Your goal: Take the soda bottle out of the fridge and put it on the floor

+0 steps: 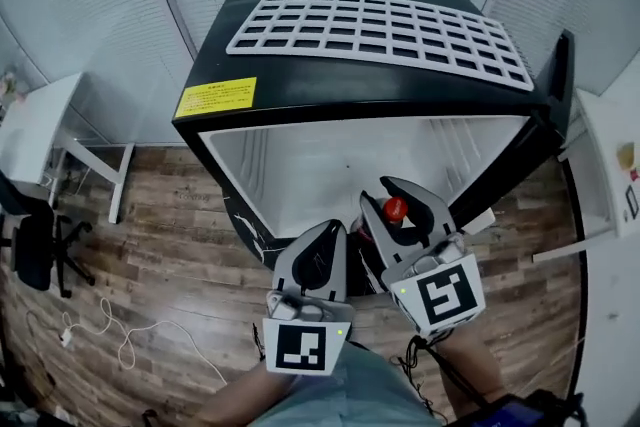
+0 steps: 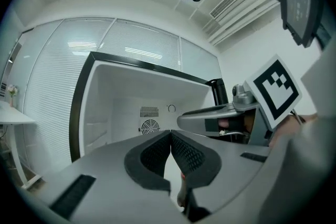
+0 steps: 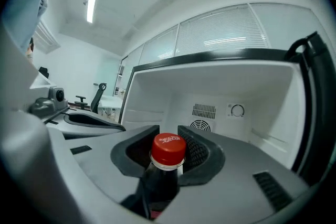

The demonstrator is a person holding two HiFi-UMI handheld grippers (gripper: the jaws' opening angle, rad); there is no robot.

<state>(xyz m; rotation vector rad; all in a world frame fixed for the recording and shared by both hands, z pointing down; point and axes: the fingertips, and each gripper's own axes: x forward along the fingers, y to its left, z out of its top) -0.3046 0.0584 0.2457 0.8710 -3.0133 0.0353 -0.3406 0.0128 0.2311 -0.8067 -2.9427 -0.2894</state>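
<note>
Soda bottle between right gripper jaws

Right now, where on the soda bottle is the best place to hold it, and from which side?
Hold the soda bottle at its neck, just under the red cap, coming in level from the side. It stands upright, the neck is narrow, and the wider cap should stop it slipping down. The right gripper grips it about there.

My left gripper sits closed and empty. Just right of it, my right gripper clamps the soda bottle by its neck.
</note>
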